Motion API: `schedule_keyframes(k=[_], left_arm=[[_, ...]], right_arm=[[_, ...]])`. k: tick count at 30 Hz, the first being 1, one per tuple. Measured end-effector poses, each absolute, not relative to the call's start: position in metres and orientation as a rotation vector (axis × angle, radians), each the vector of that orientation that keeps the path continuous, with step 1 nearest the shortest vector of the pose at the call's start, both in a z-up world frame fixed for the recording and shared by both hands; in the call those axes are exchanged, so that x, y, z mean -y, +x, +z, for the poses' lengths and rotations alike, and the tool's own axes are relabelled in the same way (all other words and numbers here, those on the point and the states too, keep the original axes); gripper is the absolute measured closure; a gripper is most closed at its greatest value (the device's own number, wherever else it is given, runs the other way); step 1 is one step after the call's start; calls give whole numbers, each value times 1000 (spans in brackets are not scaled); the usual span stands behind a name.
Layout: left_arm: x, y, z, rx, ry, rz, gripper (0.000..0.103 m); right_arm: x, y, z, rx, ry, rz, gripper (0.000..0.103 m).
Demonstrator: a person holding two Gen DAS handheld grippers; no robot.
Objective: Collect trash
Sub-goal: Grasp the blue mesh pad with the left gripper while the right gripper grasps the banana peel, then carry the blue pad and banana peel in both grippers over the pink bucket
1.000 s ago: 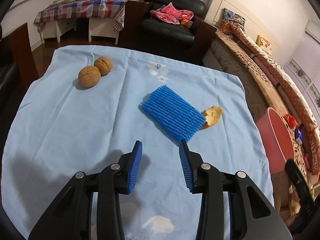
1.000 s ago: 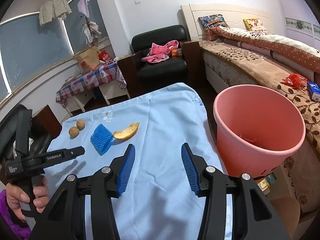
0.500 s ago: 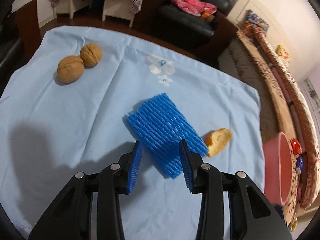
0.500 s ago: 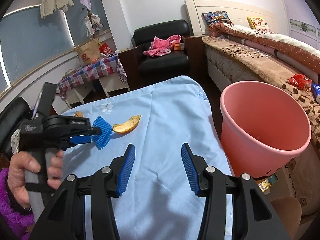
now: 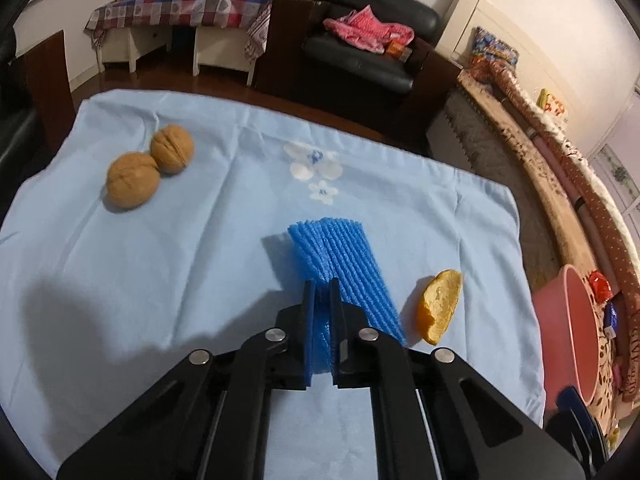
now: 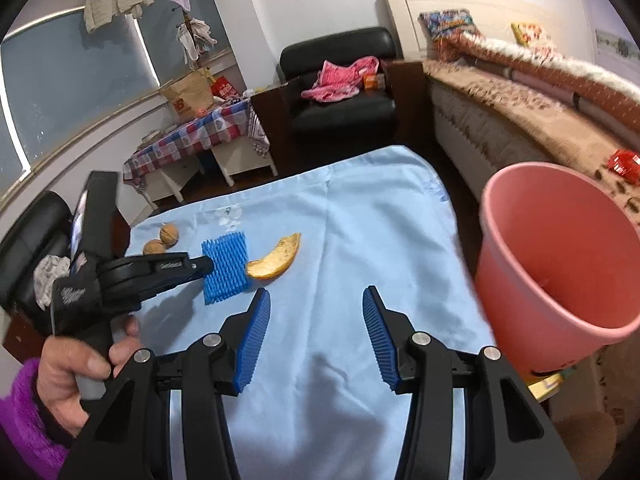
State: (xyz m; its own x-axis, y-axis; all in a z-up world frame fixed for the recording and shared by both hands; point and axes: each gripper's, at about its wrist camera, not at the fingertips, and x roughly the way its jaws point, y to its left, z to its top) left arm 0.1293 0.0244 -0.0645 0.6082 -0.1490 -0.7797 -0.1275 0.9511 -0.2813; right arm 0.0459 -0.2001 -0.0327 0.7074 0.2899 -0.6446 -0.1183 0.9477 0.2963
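Observation:
My left gripper (image 5: 322, 286) is shut on the near edge of a blue foam fruit net (image 5: 340, 256), which stands tilted up from the light blue tablecloth (image 5: 200, 248). The right wrist view shows the same grip (image 6: 208, 268) on the net (image 6: 226, 268). An orange peel (image 5: 440, 304) lies just right of the net; it also shows in the right wrist view (image 6: 276, 258). Two walnuts (image 5: 150, 170) sit at the far left. My right gripper (image 6: 316, 312) is open and empty above the cloth's near part. A pink bucket (image 6: 560, 264) stands off the table's right side.
The bucket also shows at the right edge of the left wrist view (image 5: 568, 328). A black armchair (image 6: 340, 100) with pink clothes, a checked side table (image 6: 192, 136) and a long sofa (image 6: 540, 96) lie beyond the table.
My left gripper moved forward over the foam net and shut on it, lifting its edge. My right gripper shifted slightly nearer the bucket and stayed open.

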Motion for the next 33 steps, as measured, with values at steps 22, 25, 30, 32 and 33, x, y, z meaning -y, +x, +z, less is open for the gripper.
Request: schedule_keyframes(k=[22,25,30,32,33], left_arm=[[-50,101,-47,-833,-327,-108,98],[-47,99,-46,-830,-320,-113,98],[-41,97,-44,-826,-309,-122,98],[-38,95,-40,-822,-305,-129,98],[-37,94,-40,-821,-303,-131,98]], right_arm=[[143,161,-81,-928,186,267,88],[141,155,-81,-917,172,271,96],[144,143,-72,-880,175,287,100],[146,133,-63,-851,165,291,100],[146,130,-60,-841,162,292,100]])
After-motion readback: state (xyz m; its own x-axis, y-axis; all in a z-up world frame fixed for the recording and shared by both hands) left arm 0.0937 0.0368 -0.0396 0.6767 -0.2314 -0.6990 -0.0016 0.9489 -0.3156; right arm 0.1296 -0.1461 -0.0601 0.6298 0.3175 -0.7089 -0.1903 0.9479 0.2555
